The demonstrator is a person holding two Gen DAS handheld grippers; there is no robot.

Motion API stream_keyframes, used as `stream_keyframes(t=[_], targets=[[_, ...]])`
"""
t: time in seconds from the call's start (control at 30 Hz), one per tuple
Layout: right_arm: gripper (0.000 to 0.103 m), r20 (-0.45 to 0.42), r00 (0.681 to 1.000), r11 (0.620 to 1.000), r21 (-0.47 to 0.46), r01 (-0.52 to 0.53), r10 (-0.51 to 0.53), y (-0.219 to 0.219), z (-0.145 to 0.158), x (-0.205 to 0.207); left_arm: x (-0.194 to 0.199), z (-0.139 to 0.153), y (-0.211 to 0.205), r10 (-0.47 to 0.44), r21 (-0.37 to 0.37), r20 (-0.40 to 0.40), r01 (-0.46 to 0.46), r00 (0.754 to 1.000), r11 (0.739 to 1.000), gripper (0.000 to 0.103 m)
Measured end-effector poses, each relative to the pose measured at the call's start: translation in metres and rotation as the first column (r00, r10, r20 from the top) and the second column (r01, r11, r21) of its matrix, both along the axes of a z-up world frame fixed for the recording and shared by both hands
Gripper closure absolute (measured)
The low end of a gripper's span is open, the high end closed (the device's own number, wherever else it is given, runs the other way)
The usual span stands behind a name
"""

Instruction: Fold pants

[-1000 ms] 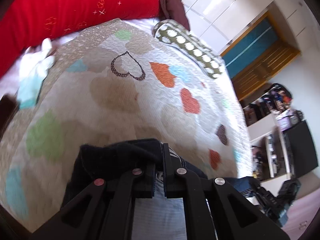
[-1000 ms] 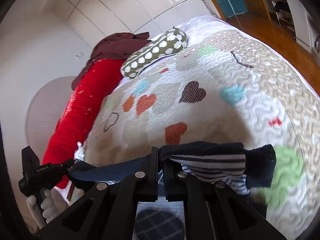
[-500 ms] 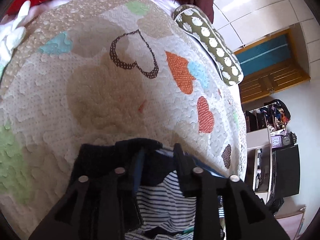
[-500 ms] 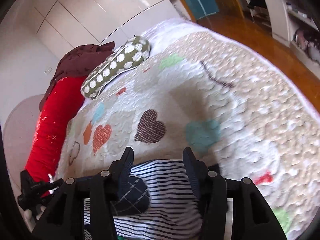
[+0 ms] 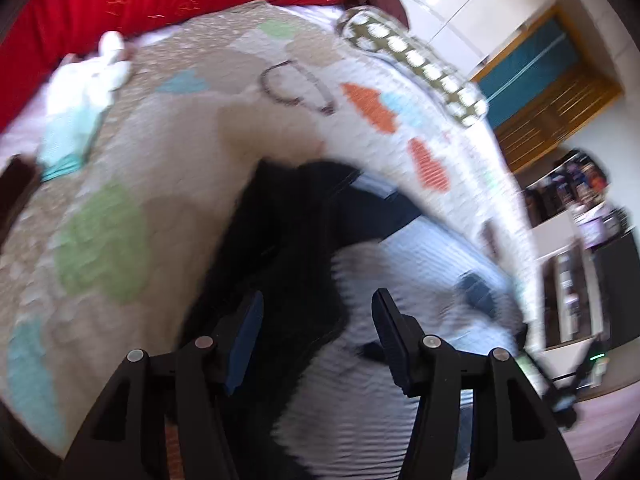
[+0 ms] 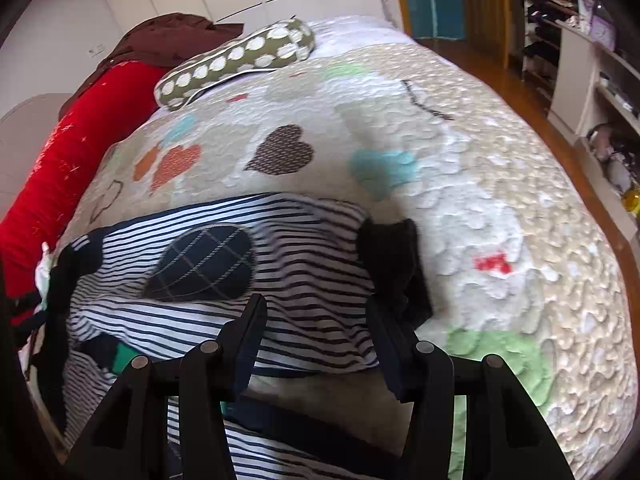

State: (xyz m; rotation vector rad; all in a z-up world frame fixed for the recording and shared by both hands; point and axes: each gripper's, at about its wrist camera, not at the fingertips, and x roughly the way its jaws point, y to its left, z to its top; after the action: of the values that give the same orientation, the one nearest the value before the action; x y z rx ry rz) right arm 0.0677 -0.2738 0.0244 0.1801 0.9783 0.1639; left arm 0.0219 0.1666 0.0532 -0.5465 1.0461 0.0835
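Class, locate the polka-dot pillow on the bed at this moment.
In the right wrist view, the polka-dot pillow lies at the far upper left of the quilt, beside the red bolster and a brown garment.

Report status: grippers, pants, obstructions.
Left hand-held gripper open. Right hand-held gripper open. Striped pants lying folded over on heart-patterned quilt. Nothing in the way.

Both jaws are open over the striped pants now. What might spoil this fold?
1. The black cuff sticks out past the striped pants onto the quilt, so edges may end up uneven.
2. The right hand-held gripper hangs just above the fabric; a low move may snag and drag it.
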Motion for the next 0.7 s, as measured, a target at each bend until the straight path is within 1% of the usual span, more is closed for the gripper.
stream_keyframes(t=[0.03,0.07,0.13,0.17,0.27,0.43,0.5,0.57,0.63,0.7], targets=[[0.047,0.012,1.000,1.000,-0.014,0.015,-0.015,-0.004,0.003,-0.006,-0.006,-0.006,0.001,0.010,0.043,-0.017,-0.009,1.000,0.999,0.048],[0.047,0.027,0.999,1.000,-0.007,0.021,-0.021,-0.009,0.009,-0.014,-0.011,-0.012,0.002,0.013,0.059,-0.027,-0.011,1.000,0.998,0.048],[0.044,0.042,0.998,0.999,0.020,0.040,-0.041,-0.021,0.018,-0.030,-0.018,-0.021,0.007,0.025,0.080,-0.051,-0.021,0.998,0.997,0.048],[0.043,0.048,0.997,0.998,0.031,0.059,-0.060,-0.029,0.022,-0.040,-0.023,-0.021,0.009,0.028,0.078,-0.047,-0.025,0.999,0.997,0.048],[0.043,0.066,0.993,0.992,0.085,0.095,-0.100,-0.051,0.029,-0.073,-0.042,-0.012,0.012,0.044,0.068,-0.020,-0.042,0.999,0.997,0.048],[0.043,0.096,0.982,0.979,0.142,0.149,-0.163,-0.070,0.029,-0.129,-0.082,0.011,0.004,0.061,0.054,0.036,-0.063,0.997,0.997,0.048],[0.043,0.104,0.981,0.977,0.154,0.146,-0.163,-0.068,0.027,-0.144,-0.101,0.020,-0.003,0.069,0.063,0.064,-0.073,0.996,0.995,0.047],[0.043,0.124,0.981,0.979,0.157,0.130,-0.150,-0.060,0.026,-0.158,-0.119,0.027,-0.011,0.088,0.090,0.091,-0.096,0.992,0.991,0.041],[0.043,0.142,0.983,0.981,0.167,0.096,-0.120,-0.050,0.027,-0.169,-0.128,0.029,-0.019,0.093,0.117,0.103,-0.104,0.990,0.988,0.040],[0.043,0.159,0.985,0.983,0.181,0.039,-0.069,-0.036,0.028,-0.175,-0.132,0.028,-0.030,0.072,0.161,0.098,-0.087,0.993,0.983,0.040]])
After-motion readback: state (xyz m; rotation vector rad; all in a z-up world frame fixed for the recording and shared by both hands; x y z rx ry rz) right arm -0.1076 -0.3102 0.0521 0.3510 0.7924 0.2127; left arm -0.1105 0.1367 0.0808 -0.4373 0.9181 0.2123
